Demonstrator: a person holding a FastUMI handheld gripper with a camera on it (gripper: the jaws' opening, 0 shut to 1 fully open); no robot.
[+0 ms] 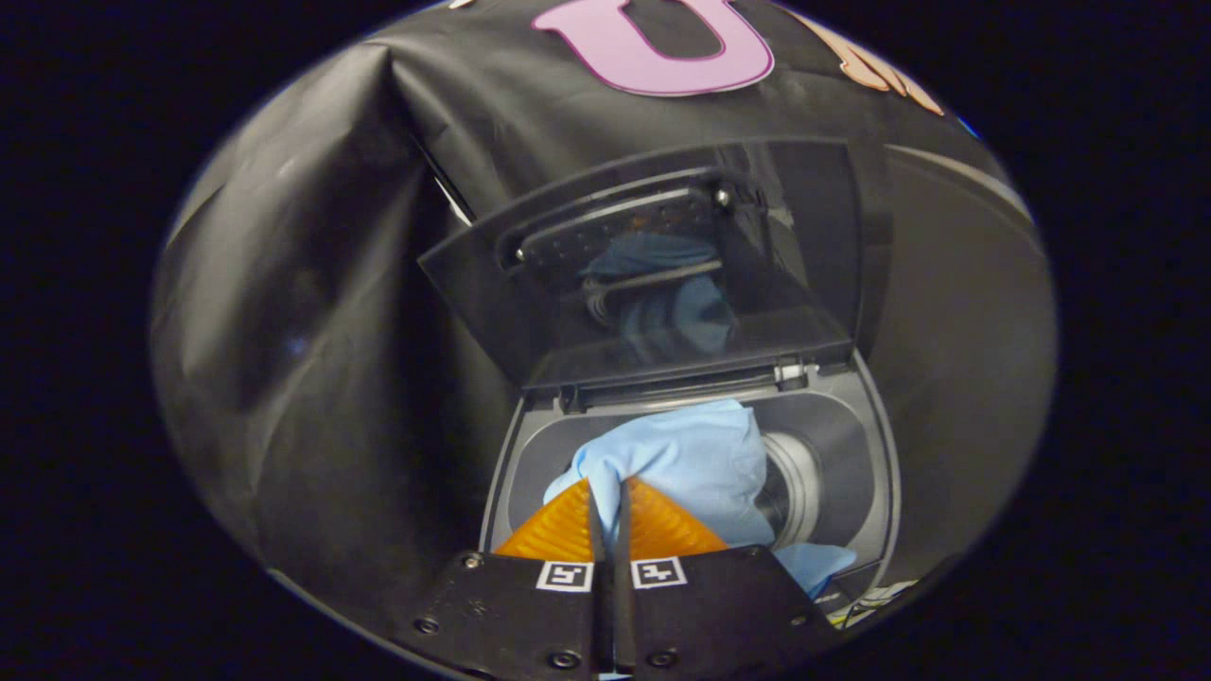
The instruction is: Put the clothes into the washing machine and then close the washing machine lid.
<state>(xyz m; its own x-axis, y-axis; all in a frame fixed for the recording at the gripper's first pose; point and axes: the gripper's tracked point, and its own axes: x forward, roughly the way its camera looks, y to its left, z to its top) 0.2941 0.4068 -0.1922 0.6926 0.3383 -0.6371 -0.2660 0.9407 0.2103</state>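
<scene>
Gripper [606, 492] is clamped on a fold of the light blue cloth [691, 463], orange fingers [558, 530] nearly together with fabric pinched between them, held right over the washing machine [875, 454] opening. Cloth hangs partly into the drum [804, 482], some still bunched above the rim, so my read is loading is midway: release and lid closing remain. Beyond, the lid [568, 284] stands upright at the rear hinge, reflecting the cloth; rim sides sit close, open room is straight down.
</scene>
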